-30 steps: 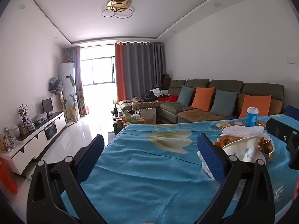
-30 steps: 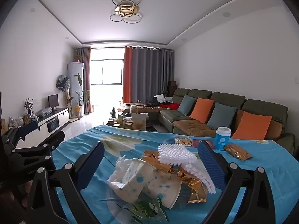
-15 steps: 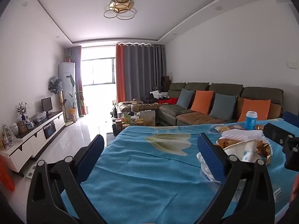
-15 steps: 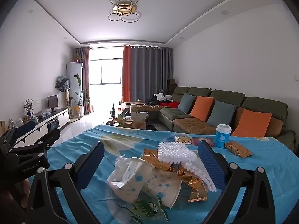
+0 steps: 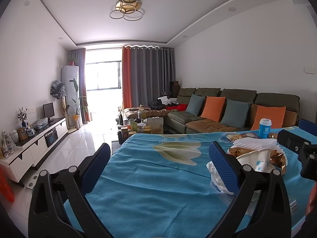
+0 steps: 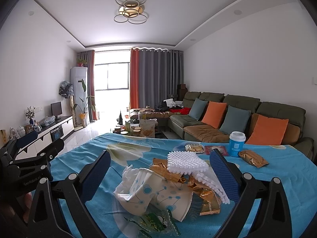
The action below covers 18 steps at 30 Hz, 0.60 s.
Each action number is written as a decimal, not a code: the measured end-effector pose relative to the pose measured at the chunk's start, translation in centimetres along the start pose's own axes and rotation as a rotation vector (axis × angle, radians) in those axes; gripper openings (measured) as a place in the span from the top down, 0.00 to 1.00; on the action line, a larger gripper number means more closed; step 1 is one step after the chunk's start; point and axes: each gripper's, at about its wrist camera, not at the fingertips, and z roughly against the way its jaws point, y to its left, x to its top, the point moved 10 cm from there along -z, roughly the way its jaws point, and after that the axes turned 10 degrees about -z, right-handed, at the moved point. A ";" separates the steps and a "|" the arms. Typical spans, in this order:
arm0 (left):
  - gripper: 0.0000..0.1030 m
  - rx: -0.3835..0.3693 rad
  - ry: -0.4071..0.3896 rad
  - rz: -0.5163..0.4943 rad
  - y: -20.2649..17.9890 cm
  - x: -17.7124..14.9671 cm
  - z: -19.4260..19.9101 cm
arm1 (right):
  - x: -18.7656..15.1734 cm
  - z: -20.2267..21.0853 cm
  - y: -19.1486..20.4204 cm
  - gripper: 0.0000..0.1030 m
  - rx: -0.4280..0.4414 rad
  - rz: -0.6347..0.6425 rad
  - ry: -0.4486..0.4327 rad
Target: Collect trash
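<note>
A trash pile lies on the blue tablecloth [image 6: 277,170]: crushed white paper cups [image 6: 150,192], a white foam pad [image 6: 186,161], gold wrappers [image 6: 206,196] and a green wrapper [image 6: 156,222]. My right gripper [image 6: 160,174] is open, its two fingers standing on either side of the pile just above the cloth. My left gripper [image 5: 160,166] is open and holds nothing, over bare cloth to the left of the same pile [image 5: 255,156]. In the right wrist view the left gripper's fingers [image 6: 29,158] show at the far left.
Behind the pile stand a blue lidded cup [image 6: 236,143], a gold packet [image 6: 252,158], a snack packet [image 6: 195,148] and a red packet [image 6: 216,149]. A sofa [image 6: 208,130] with cushions runs along the right. The table's far edge [image 5: 134,136] drops to the tiled floor.
Both views have drifted only slightly. The left gripper has tilted up a little. Both grippers stay open and the pile has not moved.
</note>
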 end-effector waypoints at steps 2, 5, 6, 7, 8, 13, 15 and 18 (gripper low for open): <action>0.05 -0.001 0.000 -0.001 0.0 0.1 0.1 | 0.0 0.0 0.0 0.06 0.001 -0.002 0.002; 0.05 0.004 -0.002 -0.007 -0.1 0.2 0.2 | 0.0 0.0 0.0 0.06 0.001 -0.001 0.001; 0.05 0.003 -0.001 -0.010 -0.2 0.3 0.2 | 0.0 0.0 -0.1 0.06 0.002 -0.002 0.002; 0.05 0.001 -0.002 -0.010 -0.2 0.3 0.3 | 0.0 0.0 -0.1 0.06 0.002 -0.002 0.001; 0.05 -0.001 -0.003 -0.008 -0.4 0.3 0.3 | 0.0 0.0 -0.1 0.06 0.002 -0.001 0.001; 0.05 -0.003 -0.003 -0.007 -0.9 0.1 -0.2 | 0.0 -0.1 -0.1 0.06 0.003 -0.004 0.002; 0.05 -0.004 -0.002 -0.005 -1.1 0.2 -0.2 | -0.1 -0.1 -0.2 0.06 0.003 -0.003 0.001; 0.05 -0.002 -0.002 -0.004 -0.9 0.2 0.0 | 0.0 -0.1 -0.1 0.06 0.003 -0.004 0.003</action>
